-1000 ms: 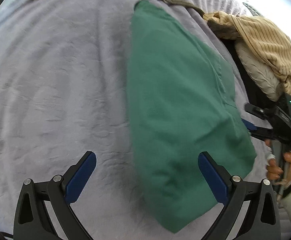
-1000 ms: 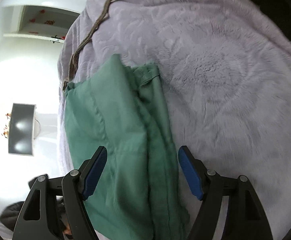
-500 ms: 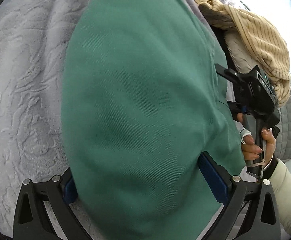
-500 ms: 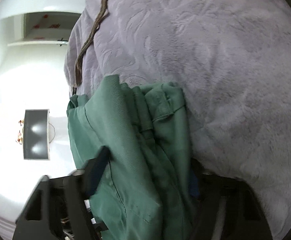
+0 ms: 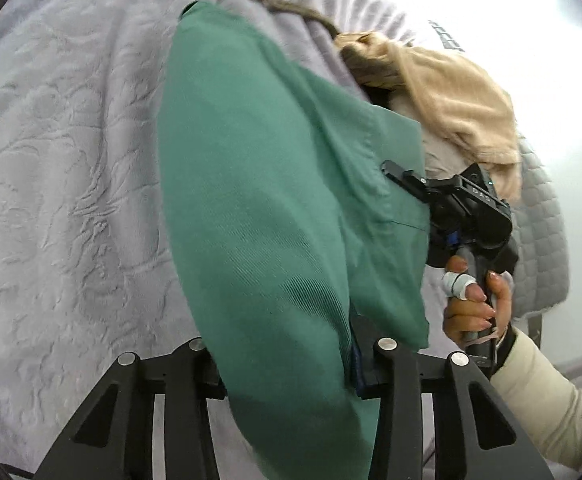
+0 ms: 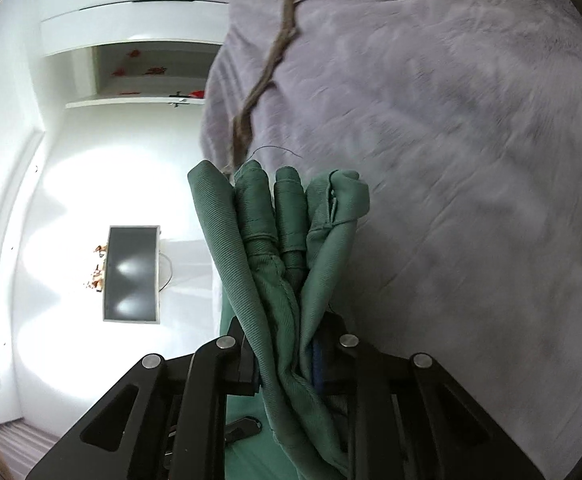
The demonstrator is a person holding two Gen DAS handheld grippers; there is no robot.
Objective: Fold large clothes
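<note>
A folded green garment (image 5: pixel 259 216) hangs lifted over the lilac blanket (image 5: pixel 63 168) of a bed. My left gripper (image 5: pixel 287 364) is shut on its near edge, and the cloth hides both pads. My right gripper (image 6: pixel 287 364) is shut on the bunched layers at the garment's other end (image 6: pixel 283 236). In the left wrist view the right gripper (image 5: pixel 463 208) and the hand that holds it show at the garment's right edge.
A pile of beige and cream clothes (image 5: pixel 447 92) lies at the bed's far right, over a grey quilt (image 5: pixel 543 232). A brown cord (image 6: pixel 267 76) runs along the blanket's edge. Beyond the bed are a white wall, shelves and a dark screen (image 6: pixel 131 274).
Both grippers were open around the garment lying flat. They have closed on its two ends and lifted it off the blanket.
</note>
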